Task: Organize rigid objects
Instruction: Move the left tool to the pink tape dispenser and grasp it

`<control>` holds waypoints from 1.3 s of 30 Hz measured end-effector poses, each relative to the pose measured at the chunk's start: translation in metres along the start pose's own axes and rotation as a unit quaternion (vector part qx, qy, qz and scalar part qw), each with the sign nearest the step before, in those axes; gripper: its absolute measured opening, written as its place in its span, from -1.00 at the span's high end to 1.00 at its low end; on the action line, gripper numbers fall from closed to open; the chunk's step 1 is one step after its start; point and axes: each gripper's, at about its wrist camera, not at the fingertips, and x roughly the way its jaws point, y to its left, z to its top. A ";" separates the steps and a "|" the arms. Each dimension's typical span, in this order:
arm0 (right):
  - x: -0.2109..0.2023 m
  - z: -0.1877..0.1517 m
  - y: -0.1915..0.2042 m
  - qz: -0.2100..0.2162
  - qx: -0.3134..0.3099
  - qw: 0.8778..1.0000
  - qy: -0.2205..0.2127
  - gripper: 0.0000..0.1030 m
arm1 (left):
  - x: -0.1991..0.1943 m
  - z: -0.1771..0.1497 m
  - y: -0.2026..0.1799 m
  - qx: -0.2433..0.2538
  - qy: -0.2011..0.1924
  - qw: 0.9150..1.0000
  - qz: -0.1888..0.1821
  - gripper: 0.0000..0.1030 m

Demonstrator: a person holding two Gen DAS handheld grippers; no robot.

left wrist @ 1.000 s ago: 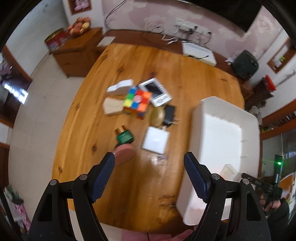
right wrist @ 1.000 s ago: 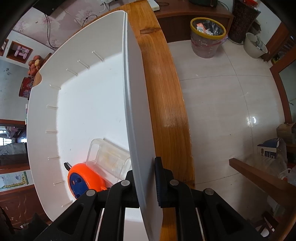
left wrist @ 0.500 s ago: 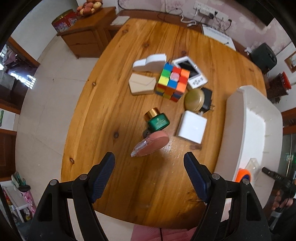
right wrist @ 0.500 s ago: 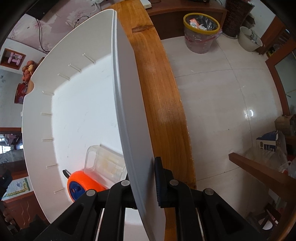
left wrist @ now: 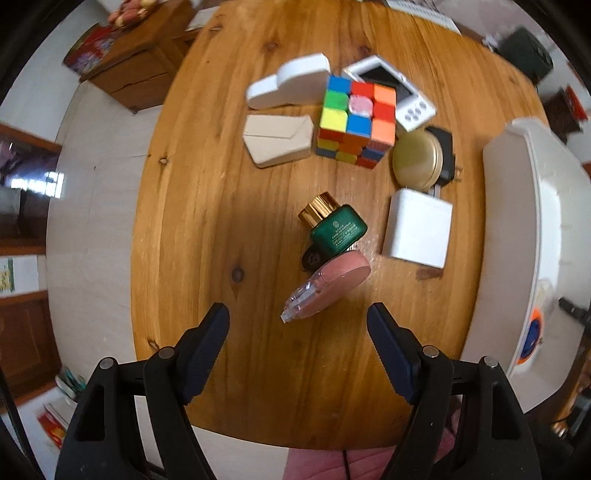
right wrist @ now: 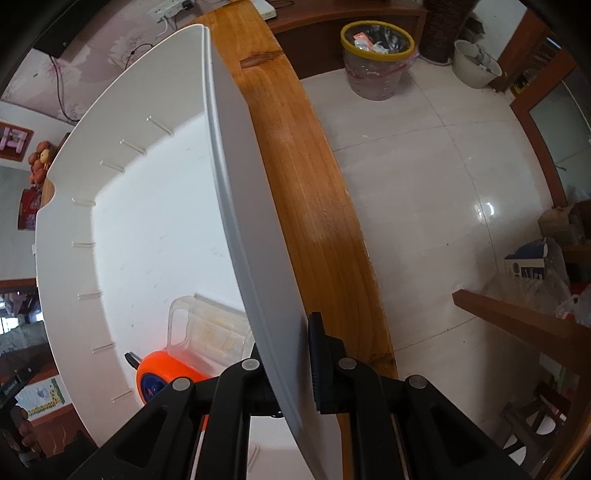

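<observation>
While the right gripper (right wrist: 286, 363) clamps the white bin (right wrist: 236, 206) wall, the left gripper (left wrist: 297, 325), jaws apart, hovers with the pink tape dispenser (left wrist: 328, 288) at twelve o'clock: light, rigid, slick; grasp across its flat sides.

The floor (right wrist: 424, 192) is pale glossy tile with visible joints and a bright light reflection. A wooden cabinet (left wrist: 136, 70) stands against a white wall (left wrist: 33, 70), bearing a red tin (left wrist: 94, 50). A yellow-rimmed waste bin (right wrist: 376, 55) and a white bucket (right wrist: 476, 68) stand on the tiles. Floral wallpaper (right wrist: 92, 55) carries a power strip (right wrist: 170, 9).
</observation>
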 end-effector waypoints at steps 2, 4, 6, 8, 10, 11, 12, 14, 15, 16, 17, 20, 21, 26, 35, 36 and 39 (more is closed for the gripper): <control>0.001 -0.001 0.001 -0.003 0.006 1.000 0.000 0.79 | 0.007 0.002 -0.003 0.018 0.010 1.000 0.006 -0.54; 0.002 -0.002 0.001 -0.005 0.012 1.000 -0.001 0.79 | 0.012 0.005 -0.005 0.031 0.018 0.999 0.006 -0.54; 0.002 -0.002 0.001 -0.008 0.017 1.000 -0.001 0.79 | 0.018 0.008 -0.008 0.043 0.026 0.999 0.004 -0.54; 0.003 -0.002 0.002 -0.010 0.023 1.000 -0.002 0.79 | 0.022 0.011 -0.011 0.053 0.032 0.998 0.002 -0.54; 0.004 -0.003 0.002 -0.013 0.027 1.000 -0.003 0.79 | 0.028 0.014 -0.011 0.062 0.037 0.997 0.002 -0.54; 0.004 -0.004 0.001 -0.014 0.029 0.999 -0.003 0.79 | 0.030 0.016 -0.012 0.067 0.039 0.997 -0.001 -0.54; 0.005 -0.004 0.001 -0.015 0.031 0.999 -0.004 0.79 | 0.033 0.019 -0.011 0.071 0.042 0.997 -0.003 -0.54; 0.005 -0.005 0.001 -0.016 0.035 0.999 -0.005 0.79 | 0.037 0.021 -0.013 0.078 0.046 0.996 -0.004 -0.50; 0.005 -0.005 0.002 -0.017 0.037 0.999 -0.005 0.79 | 0.039 0.023 -0.013 0.081 0.048 0.996 -0.007 -0.44; 0.005 -0.006 0.002 -0.017 0.038 0.999 -0.006 0.79 | 0.042 0.024 -0.013 0.082 0.051 0.995 -0.008 -0.39; 0.005 -0.007 0.002 -0.017 0.040 0.999 -0.006 0.79 | 0.043 0.024 -0.012 0.083 0.055 0.995 -0.009 -0.35; 0.005 -0.008 0.002 -0.019 0.044 0.999 -0.006 0.79 | 0.048 0.025 -0.009 0.083 0.063 0.994 -0.014 -0.04; 0.006 -0.008 0.002 -0.019 0.044 0.999 -0.006 0.79 | 0.050 0.025 -0.008 0.081 0.068 0.994 -0.023 0.08; 0.006 -0.010 0.002 -0.022 0.046 0.999 -0.007 0.79 | 0.054 0.022 -0.001 0.080 0.071 0.994 -0.038 0.34; 0.006 -0.012 0.003 -0.023 0.042 0.999 -0.008 0.79 | 0.049 0.015 -0.011 0.079 0.074 0.993 -0.048 0.62; 0.005 -0.012 0.002 -0.023 0.041 0.999 -0.008 0.79 | 0.049 0.014 -0.012 0.078 0.075 0.993 -0.047 0.64; 0.005 -0.011 0.005 -0.024 0.036 0.999 -0.008 0.79 | 0.042 0.007 -0.017 0.076 0.072 0.993 -0.051 0.64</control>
